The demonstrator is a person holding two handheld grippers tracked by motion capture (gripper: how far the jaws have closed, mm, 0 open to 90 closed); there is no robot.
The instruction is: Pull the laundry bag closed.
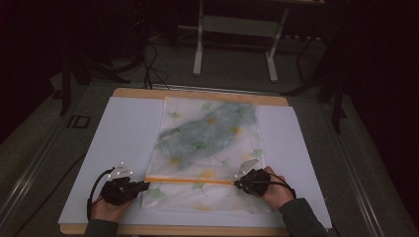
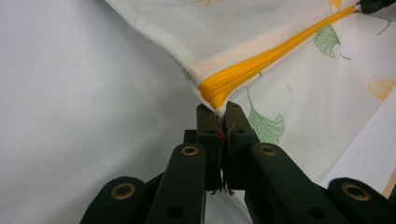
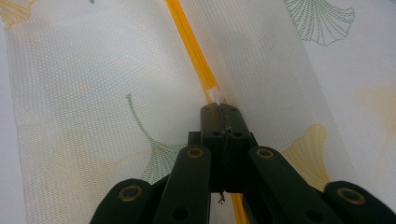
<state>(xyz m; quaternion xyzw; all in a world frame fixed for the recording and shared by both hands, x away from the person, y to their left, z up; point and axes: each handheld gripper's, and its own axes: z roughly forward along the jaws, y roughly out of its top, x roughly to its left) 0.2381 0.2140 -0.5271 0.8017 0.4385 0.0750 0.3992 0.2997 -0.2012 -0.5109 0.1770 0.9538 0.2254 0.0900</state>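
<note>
Mesh bag [image 1: 207,148] flat on white sheet [image 1: 118,148], near table edge. Yellow zipper [image 1: 190,180] runs straight between both claws. Left gripper [image 1: 142,185] pinches zipper's left end; right gripper [image 1: 238,183] pinches, probably, white pull tab [image 3: 215,96] at right end.

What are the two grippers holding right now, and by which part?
Both hold the mesh bag. The left gripper pinches its corner at the end of the yellow zipper; the right gripper is shut on the white zipper pull.
</note>
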